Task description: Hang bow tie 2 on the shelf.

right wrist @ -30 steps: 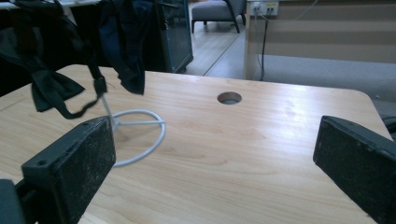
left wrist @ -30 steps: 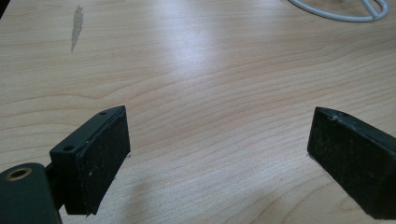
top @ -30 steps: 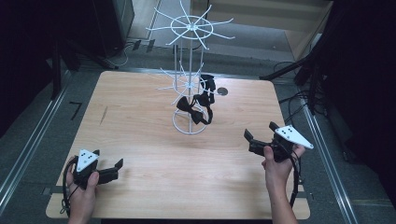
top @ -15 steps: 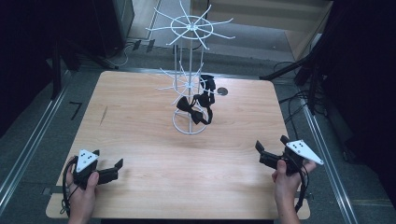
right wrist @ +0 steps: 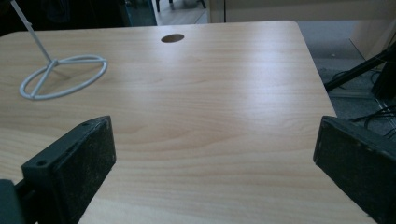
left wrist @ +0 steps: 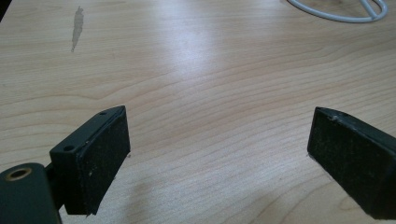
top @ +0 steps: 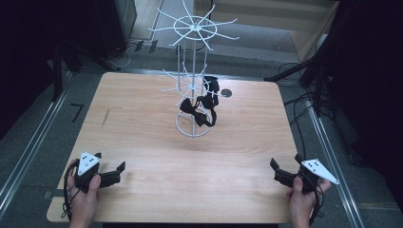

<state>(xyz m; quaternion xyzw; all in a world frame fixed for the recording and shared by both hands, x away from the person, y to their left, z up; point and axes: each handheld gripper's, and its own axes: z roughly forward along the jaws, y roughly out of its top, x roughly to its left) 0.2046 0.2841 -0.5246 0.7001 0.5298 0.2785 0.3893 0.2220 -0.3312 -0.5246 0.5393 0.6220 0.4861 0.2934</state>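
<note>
high view: left tongs (top: 111, 176) at counter (top: 142, 118) near-left corner, right tongs (top: 283, 175) at near-right corner, both gaping, empty. wire rack (top: 194, 95) mid-counter toward far edge, black bow ties (top: 199, 111) hanging. left gripper view: jaws wide over bare wood. right gripper view: same, rack base (right wrist: 63, 77) far left.

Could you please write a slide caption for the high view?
Two open hand-held grippers, left and right, rest near a white wire rack holding black bow ties.

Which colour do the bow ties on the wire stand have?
The bow ties are black, hanging on the white wire stand; the high view shows them best.
</note>
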